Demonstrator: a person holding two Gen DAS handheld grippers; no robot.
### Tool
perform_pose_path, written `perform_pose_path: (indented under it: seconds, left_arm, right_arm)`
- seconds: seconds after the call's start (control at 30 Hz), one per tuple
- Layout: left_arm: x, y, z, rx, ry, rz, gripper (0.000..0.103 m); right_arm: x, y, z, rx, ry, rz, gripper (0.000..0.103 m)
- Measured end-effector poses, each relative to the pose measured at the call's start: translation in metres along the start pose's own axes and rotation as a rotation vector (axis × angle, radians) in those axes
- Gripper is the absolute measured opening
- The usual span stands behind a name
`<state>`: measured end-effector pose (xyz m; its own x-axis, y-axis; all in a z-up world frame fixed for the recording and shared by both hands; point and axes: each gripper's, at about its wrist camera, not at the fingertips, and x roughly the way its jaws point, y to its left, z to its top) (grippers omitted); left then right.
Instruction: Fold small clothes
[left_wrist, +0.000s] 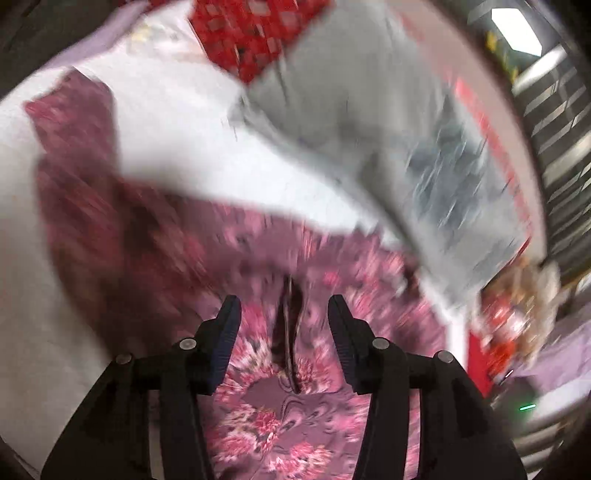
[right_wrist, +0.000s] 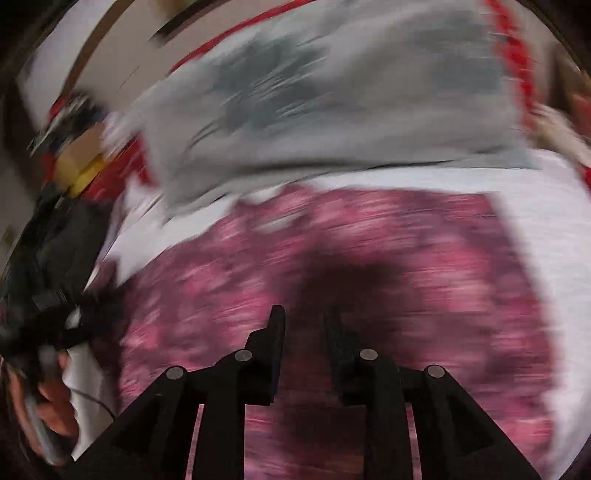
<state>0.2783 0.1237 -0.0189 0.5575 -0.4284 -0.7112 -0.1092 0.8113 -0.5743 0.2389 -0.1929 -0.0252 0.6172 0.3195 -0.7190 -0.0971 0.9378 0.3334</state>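
Note:
A pink and purple floral garment (left_wrist: 288, 387) lies spread on a white surface (left_wrist: 173, 147), with a dark slit at its neck between my left fingers. My left gripper (left_wrist: 284, 306) is open just above it, holding nothing. The same garment (right_wrist: 406, 258) fills the lower right wrist view, blurred by motion. My right gripper (right_wrist: 304, 314) hovers over it with a narrow gap between its jaws and nothing in them. My left gripper and the hand holding it (right_wrist: 51, 332) show at the left edge of the right wrist view.
A grey garment with a dark print (left_wrist: 369, 122) (right_wrist: 332, 103) lies beyond the floral one. A red patterned cloth (left_wrist: 251, 33) lies at the far end. Red-trimmed fabric (left_wrist: 491, 129) borders the right side. Cluttered coloured items (right_wrist: 81, 155) sit at the left.

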Motion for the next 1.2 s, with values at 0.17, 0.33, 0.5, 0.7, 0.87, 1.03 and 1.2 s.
perform_pose_path:
  seconds: [0.17,0.33,0.5,0.7,0.87,1.03,1.2]
  left_arm:
    - [-0.057,0.06,0.053,-0.073,-0.121,0.091,0.069]
    - [-0.062,0.147,0.113,-0.219,-0.069,0.136,0.071]
    - [-0.026,0.181,0.136,-0.313,0.033,0.051,0.071]
    - [0.017,0.193,0.136,-0.412,0.062,-0.028,0.061]
    - [-0.008,0.2,0.136,-0.42,-0.04,-0.055,0.003]
    - [-0.071,0.203,0.114,-0.351,-0.141,0.019,0.003]
    - [-0.118,0.229,0.075,-0.369,-0.204,0.102,0.003]
  right_arm:
    - [0.052,0.071,-0.001,-0.052,0.022,0.146,0.024]
    - [0.083,0.094,-0.023,-0.141,-0.028,0.124,0.027]
    - [0.08,0.085,-0.028,-0.126,-0.05,0.149,0.028]
    - [0.076,0.082,-0.027,-0.118,-0.054,0.159,0.028]
    - [0.077,0.082,-0.028,-0.109,-0.058,0.173,0.028]
    - [0.076,0.081,-0.028,-0.106,-0.061,0.178,0.028]
    - [0.076,0.081,-0.029,-0.103,-0.062,0.181,0.028]
